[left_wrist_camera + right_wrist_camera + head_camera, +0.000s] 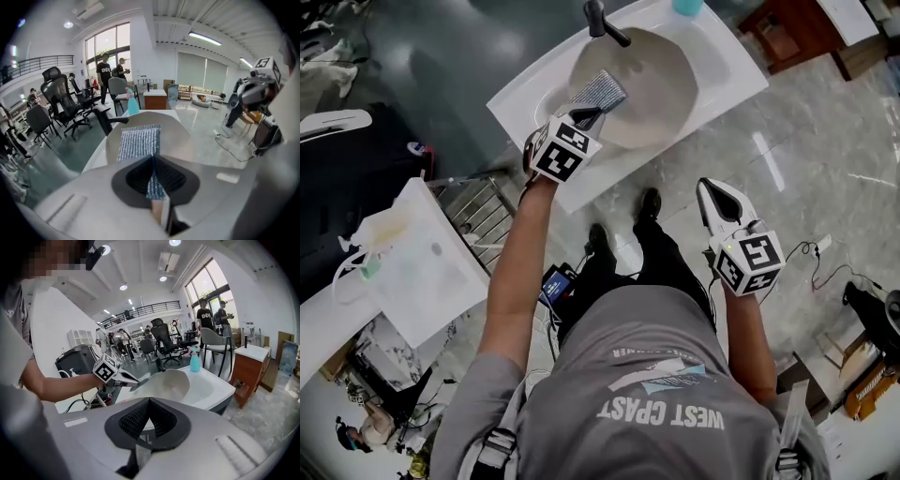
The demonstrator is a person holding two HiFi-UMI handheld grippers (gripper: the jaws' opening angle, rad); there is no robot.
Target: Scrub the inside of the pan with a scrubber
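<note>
Overhead, my left gripper [586,117] is pressed together on the scrubber [600,94], a flat rectangle of silvery mesh. It pinches the scrubber by its near short edge. The scrubber's long axis continues the line of the jaws: the free end points away from me and slightly to my right, towards the pan [647,84]. In the head view that free end overlaps the pan's near-left rim. The left gripper view shows the scrubber [139,143] edge-on between the pads [151,185], then fanning out flat in front of the pale bowl of the pan [183,140]. Whether mesh and pan touch I cannot tell from any view.

The pan sits upright on the white table [727,80], mouth up. Its dark handle [605,21] projects from the far rim, away from me. A teal bottle [686,6] stands on the table beyond the pan.

My right gripper [710,192] hangs off the table, over the grey floor [825,141], well apart from the pan. Its own view shows the jaws closed tip to tip with nothing between them [149,401]. Past them lie my left gripper [129,378], the scrubber [140,379] and the pan [171,385]
</note>
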